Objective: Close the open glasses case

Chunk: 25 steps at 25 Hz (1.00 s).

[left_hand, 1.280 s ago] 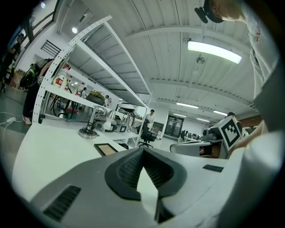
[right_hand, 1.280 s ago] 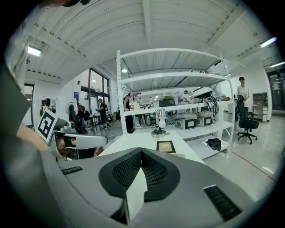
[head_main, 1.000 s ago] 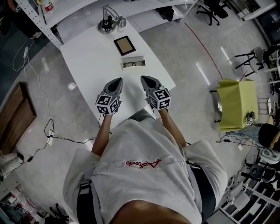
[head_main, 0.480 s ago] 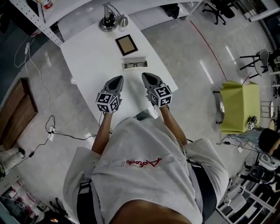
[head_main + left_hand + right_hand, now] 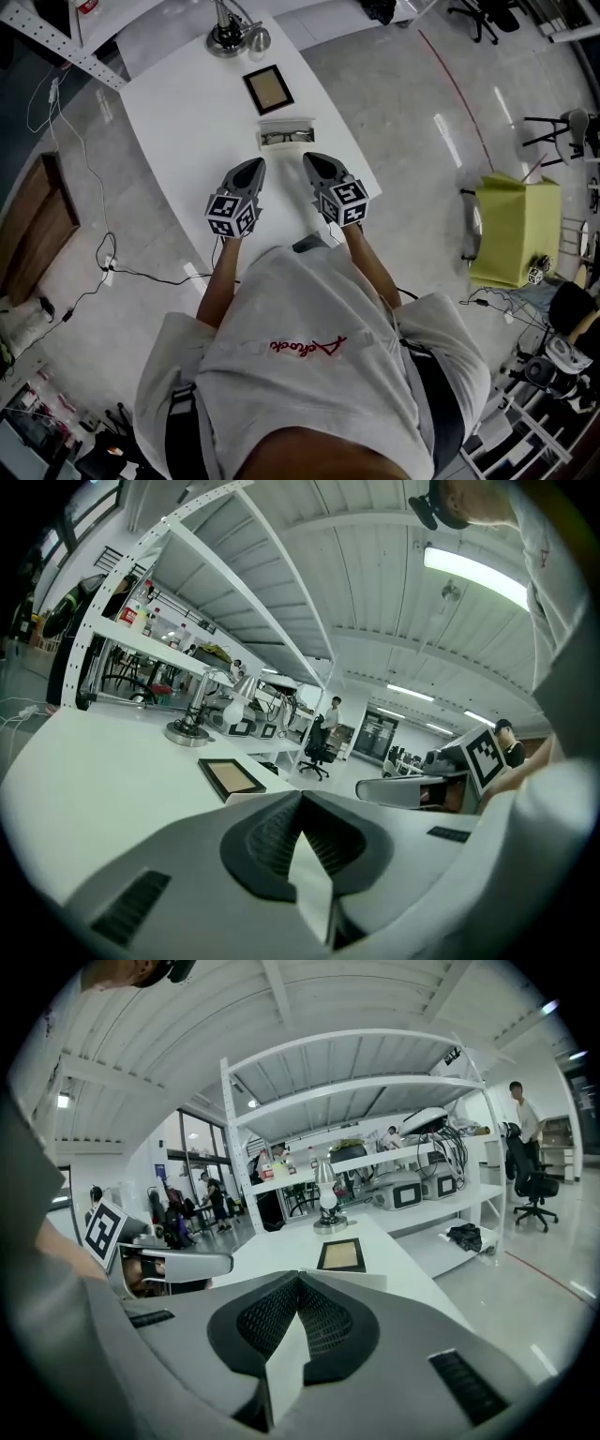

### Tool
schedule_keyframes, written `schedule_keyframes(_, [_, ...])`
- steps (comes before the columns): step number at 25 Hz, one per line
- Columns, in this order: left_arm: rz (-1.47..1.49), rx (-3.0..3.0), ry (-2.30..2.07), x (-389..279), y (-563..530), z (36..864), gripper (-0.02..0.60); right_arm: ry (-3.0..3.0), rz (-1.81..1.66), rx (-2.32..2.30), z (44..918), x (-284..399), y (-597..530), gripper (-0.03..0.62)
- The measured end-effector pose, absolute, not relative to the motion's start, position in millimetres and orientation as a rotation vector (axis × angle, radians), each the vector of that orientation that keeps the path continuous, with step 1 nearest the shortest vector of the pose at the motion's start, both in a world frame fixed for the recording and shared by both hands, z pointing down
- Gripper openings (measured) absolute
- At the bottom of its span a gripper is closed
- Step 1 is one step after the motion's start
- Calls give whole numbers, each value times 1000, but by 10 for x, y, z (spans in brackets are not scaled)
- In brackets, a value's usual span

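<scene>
The left gripper (image 5: pixel 255 167) and right gripper (image 5: pixel 311 160), jaws pressed together on nothing, had moved nearer the open whitish rectangular glasses case (image 5: pixel 286 134), lying crosswise ahead between them, just before the brown picture frame (image 5: pixel 267 89).

Not a lot, tbh, but both grippers have been nudged forward over the white table (image 5: pixel 178 103). The grey left gripper with the black-and-white marker cube (image 5: pixel 253 165) and the matching grey right gripper (image 5: pixel 312 157) are now found a bit closer to the white open glasses case with dark glasses inside (image 5: pixel 286 134). It's near, not touched. The gap to the case has been narrowed about equally on both sides. The view's been shifted too. The black-edged brown picture frame (image 5: pixel 268 88) and the silver desk lamp (image 5: pixel 230 36) have been pushed towards the top edge, and the lamp's upper part is now cut off.
</scene>
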<state>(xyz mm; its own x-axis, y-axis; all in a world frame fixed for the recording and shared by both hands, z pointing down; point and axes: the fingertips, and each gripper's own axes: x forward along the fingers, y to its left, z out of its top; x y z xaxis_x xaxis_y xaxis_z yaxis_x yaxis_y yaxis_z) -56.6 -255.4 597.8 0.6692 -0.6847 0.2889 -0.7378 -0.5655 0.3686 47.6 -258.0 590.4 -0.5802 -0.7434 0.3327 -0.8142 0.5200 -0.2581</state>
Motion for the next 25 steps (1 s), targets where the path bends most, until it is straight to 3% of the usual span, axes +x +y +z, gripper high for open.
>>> schedule_keyframes(25, [249,2284,-1102,-459,-2555,6547,25,-2497,820,1187,6633,414,-2396,31])
